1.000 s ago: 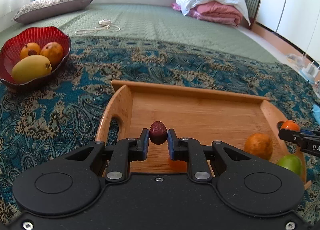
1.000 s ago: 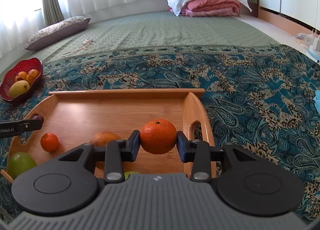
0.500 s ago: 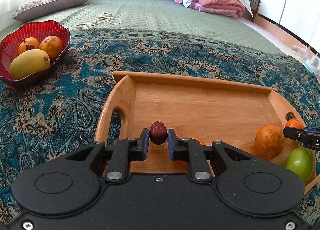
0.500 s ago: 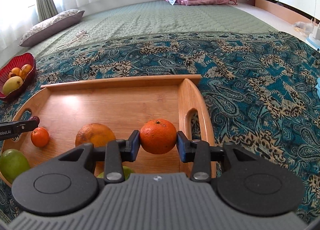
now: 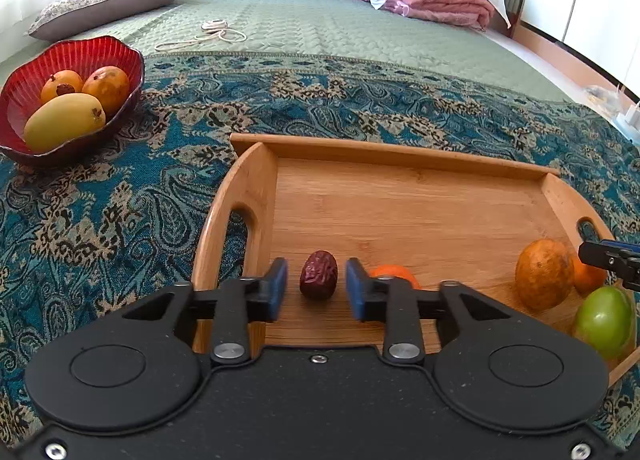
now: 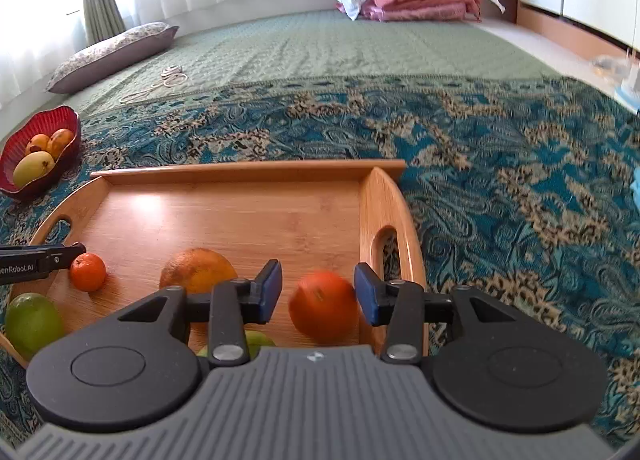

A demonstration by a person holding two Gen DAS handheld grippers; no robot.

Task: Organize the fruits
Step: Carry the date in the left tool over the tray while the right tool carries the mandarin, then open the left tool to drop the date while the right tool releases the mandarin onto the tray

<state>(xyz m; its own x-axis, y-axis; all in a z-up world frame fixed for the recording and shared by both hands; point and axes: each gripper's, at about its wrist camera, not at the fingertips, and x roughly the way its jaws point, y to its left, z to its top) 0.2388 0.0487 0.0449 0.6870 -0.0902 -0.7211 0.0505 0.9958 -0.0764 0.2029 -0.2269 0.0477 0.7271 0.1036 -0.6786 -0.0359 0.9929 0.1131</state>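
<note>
Below, in the left wrist view, the left gripper (image 5: 317, 292) is seen with its blue pads spread; its jaws have just been opening, and a wrinkled dark red date (image 5: 319, 274) lies between them on the wooden tray (image 5: 400, 199), clear of both pads. The date sits near the tray's left handle wall. Behind the right pad a small orange fruit (image 5: 394, 274) is partly hidden. Toward the tray's right end a dull, speckled orange (image 5: 544, 274) and a green fruit (image 5: 606, 320) are found, with the tip of the other gripper (only its black end shows) just above them. Left of the tray, well apart on the patterned blanket (image 5: 120, 219), a red bowl (image 5: 76, 55) holds three yellow-orange fruits. In the right wrist view, the right gripper (image 6: 318, 296) is likewise spread, its jaws having just been opening; a bright orange (image 6: 323, 306), blurred, is seen between the pads without being pressed, just inside the tray's right handle wall. Farther left on the tray a small tangerine (image 6: 88, 272) is noted.
</note>
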